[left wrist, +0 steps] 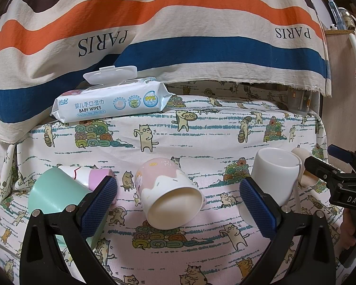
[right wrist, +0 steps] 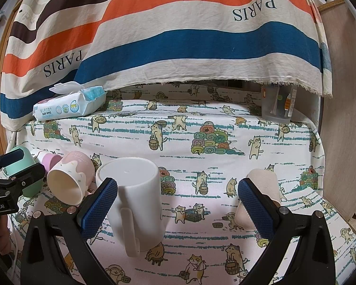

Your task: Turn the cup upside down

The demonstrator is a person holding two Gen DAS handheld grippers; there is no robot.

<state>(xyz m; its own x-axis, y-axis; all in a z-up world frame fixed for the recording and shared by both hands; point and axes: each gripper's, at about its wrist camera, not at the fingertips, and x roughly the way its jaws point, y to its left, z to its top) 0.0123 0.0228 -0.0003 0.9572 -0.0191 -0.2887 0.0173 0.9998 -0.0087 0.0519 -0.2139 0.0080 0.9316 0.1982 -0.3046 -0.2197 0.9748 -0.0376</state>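
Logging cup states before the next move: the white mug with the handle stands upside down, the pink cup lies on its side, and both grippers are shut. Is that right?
Not quite: both grippers are open. The left gripper brackets the pink cup in the left wrist view; the right gripper is spread in the right wrist view. The white mug does stand upside down, and the pink cup does lie on its side.

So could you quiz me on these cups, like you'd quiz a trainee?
1. True or false: the white mug stands upside down.
2. How does the pink cup sit: A upright, B on its side, C stacked?
3. Fill in: the left gripper and right gripper are both ____.

Key: 1 true, its flat base faces up. 2 B, the mouth faces the left camera. 3 open, holding nothing.
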